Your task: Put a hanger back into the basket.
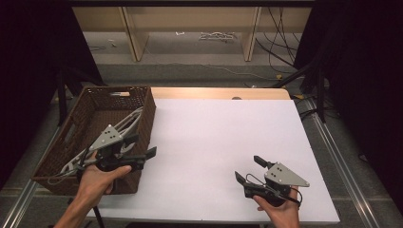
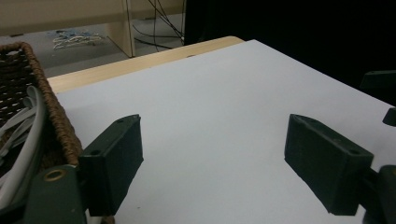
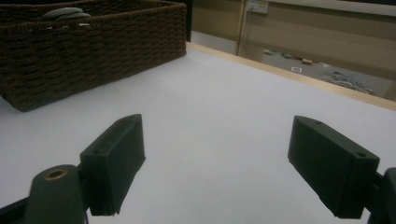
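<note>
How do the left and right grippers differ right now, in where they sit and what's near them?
The left gripper sits at the wicker basket, beside the white hangers; the right gripper sits over bare white tabletop, away from the basket. Both stand open, holding nothing.

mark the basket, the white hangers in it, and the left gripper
basket [image 1: 144, 102]: high view, on its right wicker wall.
white hangers [image 1: 129, 121]: high view, on the pale bars inside the basket.
left gripper [image 1: 142, 148]: high view, midway between its open fingertips, at the basket's right edge.
</note>
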The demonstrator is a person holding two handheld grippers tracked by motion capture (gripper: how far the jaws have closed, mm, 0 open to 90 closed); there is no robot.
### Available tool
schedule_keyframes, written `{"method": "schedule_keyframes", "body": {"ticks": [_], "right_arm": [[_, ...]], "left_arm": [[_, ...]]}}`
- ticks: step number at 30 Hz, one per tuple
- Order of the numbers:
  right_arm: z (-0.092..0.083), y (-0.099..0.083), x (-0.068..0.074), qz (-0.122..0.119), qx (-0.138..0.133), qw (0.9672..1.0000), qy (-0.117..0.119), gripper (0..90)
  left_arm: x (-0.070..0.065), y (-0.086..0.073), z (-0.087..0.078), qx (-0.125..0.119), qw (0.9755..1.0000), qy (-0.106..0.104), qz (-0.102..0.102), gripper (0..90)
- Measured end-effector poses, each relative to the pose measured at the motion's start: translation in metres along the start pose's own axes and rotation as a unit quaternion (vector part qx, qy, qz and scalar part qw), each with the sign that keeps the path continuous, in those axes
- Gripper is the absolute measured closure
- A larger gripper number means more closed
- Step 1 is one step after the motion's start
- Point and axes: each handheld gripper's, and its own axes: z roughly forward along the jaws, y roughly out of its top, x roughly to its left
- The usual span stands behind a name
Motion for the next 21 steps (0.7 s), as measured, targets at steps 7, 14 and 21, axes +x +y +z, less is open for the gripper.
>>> {"method": "schedule_keyframes", "body": {"ticks": [7, 14, 21], "right_arm": [[0.000, 0.000, 0.001, 0.008, 0.006, 0.9999, 0.005, 19.6], [0.000, 0.000, 0.002, 0.006, 0.002, 1.0000, 0.007, 19.5], [-0.001, 0.001, 0.003, 0.012, 0.003, 0.9999, 0.011, 19.4]], "left_arm": [[-0.008, -0.007, 0.008, -0.004, 1.0000, -0.008, 0.004, 19.0], [-0.014, -0.013, 0.012, -0.015, 0.9997, -0.019, 0.004, 18.3], [-0.020, -0.022, 0.017, -0.023, 0.9995, -0.021, 0.005, 17.5]]}}
